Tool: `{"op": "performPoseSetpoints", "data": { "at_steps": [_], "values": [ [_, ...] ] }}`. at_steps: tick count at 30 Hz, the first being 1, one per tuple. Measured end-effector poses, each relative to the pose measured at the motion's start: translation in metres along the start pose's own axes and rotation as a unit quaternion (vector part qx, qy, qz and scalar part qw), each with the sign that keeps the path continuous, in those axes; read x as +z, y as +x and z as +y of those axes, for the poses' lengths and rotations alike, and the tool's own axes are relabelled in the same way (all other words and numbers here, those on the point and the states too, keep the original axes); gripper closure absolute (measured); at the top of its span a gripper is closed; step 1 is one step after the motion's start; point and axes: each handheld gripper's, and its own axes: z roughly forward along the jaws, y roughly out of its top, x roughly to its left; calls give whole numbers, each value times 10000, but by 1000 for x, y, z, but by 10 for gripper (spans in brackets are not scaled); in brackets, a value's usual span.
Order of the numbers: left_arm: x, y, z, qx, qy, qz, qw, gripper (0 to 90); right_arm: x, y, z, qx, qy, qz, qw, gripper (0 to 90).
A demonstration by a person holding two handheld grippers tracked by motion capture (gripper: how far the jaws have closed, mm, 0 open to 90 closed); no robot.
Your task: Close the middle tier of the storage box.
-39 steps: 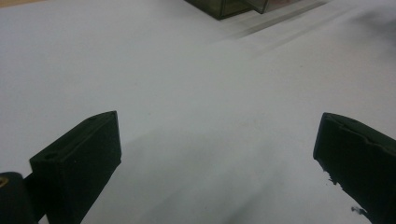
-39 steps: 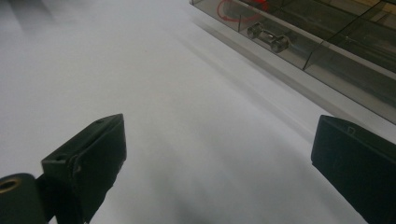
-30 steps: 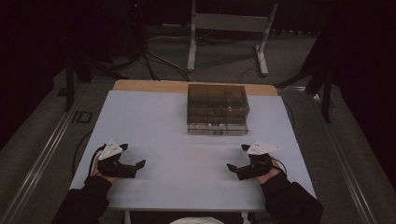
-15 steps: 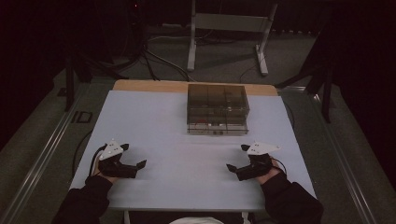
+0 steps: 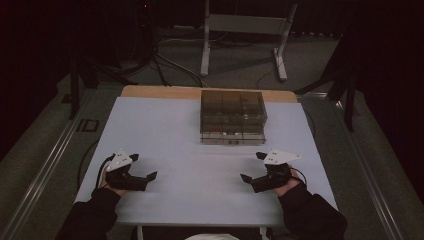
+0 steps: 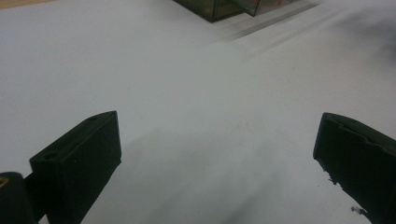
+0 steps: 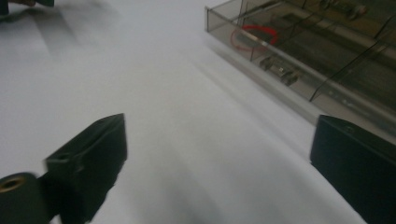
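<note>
The box with many small compartments [image 5: 233,117] sits on the table [image 5: 165,130], far in front of both grippers and between them. It lies ahead and to the right of the left gripper [image 5: 145,170]. It lies ahead and to the left of the right gripper [image 5: 252,168]. The two grippers rest low over the near side of the table, well apart, with bare table between them.

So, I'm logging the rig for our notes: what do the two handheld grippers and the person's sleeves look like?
Left gripper and right gripper: black bodies, two blocky black jaws, each topped by a pale grey three-cornered plate. A dark cable trails from each. Sleeves are dark, reaching the wrists.
</note>
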Motion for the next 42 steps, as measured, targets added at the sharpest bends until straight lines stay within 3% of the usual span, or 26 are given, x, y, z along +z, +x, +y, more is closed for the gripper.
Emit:
{"op": "performPoseSetpoints", "data": {
  "at_steps": [13, 25, 34, 42],
  "values": [
    [-2, 0, 1, 9, -61, -10, 10000, 25, -4, -2, 17, -21, -126, -174, 9998, 55],
    [-4, 0, 2, 9, -81, 0, 10000, 25, 3, -3, 39, 48, -400, -578, 9975, 55],
    [-4, 0, 2, 24, -86, -5, 10000, 25, 16, -9, 40, 459, -342, -1187, 9913, 55],
    [-4, -1, 2, 48, -103, -16, 9999, 25, 27, -14, 28, 776, -51, -1393, 9872, 55]
  ]
}}
